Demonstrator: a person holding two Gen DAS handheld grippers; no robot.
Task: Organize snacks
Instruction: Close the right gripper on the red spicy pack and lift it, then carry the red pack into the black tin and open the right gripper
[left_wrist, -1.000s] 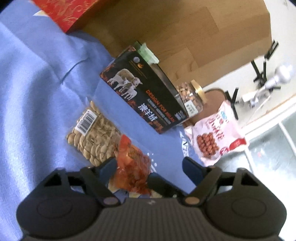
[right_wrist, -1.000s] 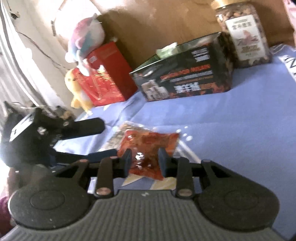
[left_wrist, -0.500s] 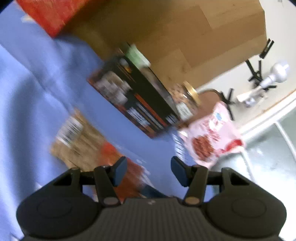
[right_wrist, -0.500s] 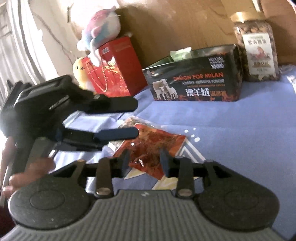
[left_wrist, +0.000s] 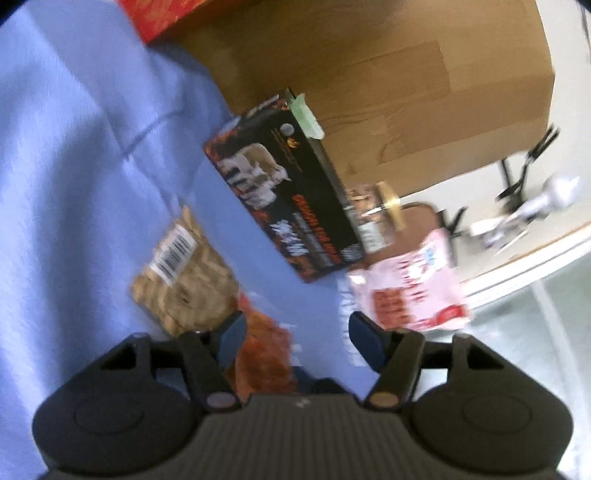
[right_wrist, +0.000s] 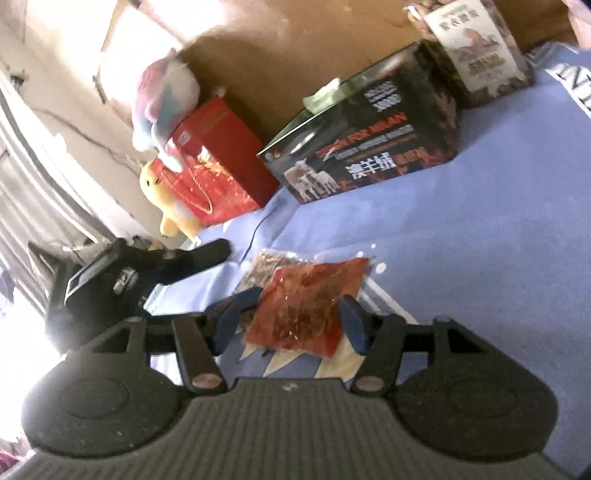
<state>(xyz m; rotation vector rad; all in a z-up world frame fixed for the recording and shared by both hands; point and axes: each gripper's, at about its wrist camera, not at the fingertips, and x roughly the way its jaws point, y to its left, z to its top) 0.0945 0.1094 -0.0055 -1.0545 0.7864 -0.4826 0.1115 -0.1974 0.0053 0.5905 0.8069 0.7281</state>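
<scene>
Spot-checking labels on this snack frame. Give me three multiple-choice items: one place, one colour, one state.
1. Where does the red snack pouch lie?
A. on the blue cloth
B. inside the black box
C. on the red gift bag

2. What colour is the nut jar lid?
A. gold
B. green
C. white

3. How is the right hand-held gripper?
A. open, pouch between its fingers
B. shut on the pouch
C. shut on the jar

Key: 1 A, pouch lies flat on cloth; 2 A, lid looks gold; 3 A, gaps show beside the pouch.

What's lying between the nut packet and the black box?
Nothing: bare blue cloth separates the nut packet from the black box, clearest in the left wrist view.
</scene>
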